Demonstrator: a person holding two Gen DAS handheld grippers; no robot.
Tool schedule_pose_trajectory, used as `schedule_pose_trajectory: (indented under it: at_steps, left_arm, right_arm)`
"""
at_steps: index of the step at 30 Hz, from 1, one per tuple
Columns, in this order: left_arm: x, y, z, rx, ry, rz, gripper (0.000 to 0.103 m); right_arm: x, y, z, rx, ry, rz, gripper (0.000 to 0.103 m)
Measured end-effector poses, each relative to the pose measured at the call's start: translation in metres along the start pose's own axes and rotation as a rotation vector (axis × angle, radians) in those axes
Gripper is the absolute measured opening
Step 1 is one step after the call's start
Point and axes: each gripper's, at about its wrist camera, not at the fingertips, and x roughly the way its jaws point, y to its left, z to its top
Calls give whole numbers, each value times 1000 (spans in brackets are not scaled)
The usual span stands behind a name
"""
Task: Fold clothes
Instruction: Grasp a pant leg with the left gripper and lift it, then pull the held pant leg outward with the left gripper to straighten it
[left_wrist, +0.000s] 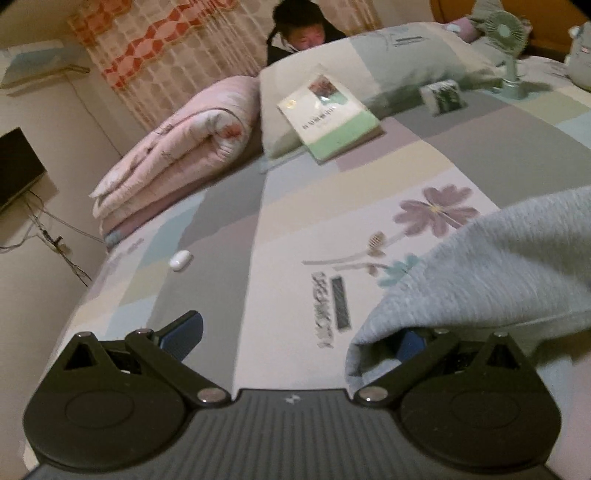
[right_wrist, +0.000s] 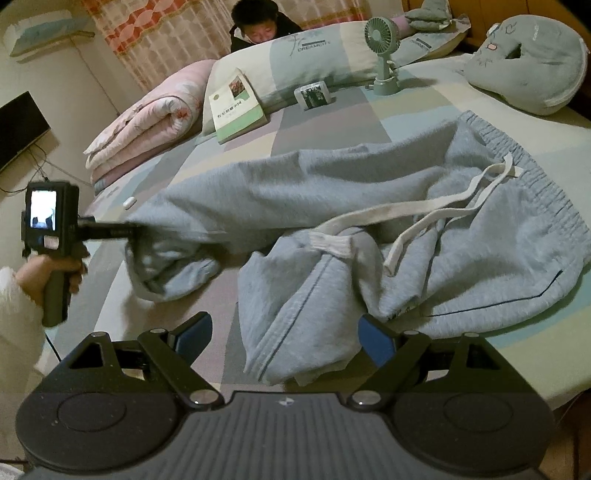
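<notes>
Grey pants spread on bed sheet | left gripper wide apart, pant leg draped over one finger | right gripper wide apart, nothing pinched | pillow reads "DREAMCITY" | book words too blurry

**Layout on the bed**

The sweatpants lay spread across the bed, waistband to the right. Behind them, a book leaned on the pillow, the folded quilt to its left, a small fan to its right.
</notes>
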Motion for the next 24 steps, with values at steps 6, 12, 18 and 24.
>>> schedule_pose_trajectory:
  at_steps: [6, 12, 18, 24]
  left_arm:
    - [16, 7, 22, 5, -47, 46, 103]
    - [20, 13, 54, -5, -110, 75, 103]
    - [4, 17, 79, -6, -190, 64, 103]
    - [-19, 8, 69, 44, -229, -56, 102]
  right_arm:
    - [6, -3, 2, 9, 14, -16, 90]
    - [10, -7, 4, 21, 22, -29, 90]
    - [11, -6, 4, 27, 25, -34, 90]
    - [13, -3, 5, 27, 32, -28, 90]
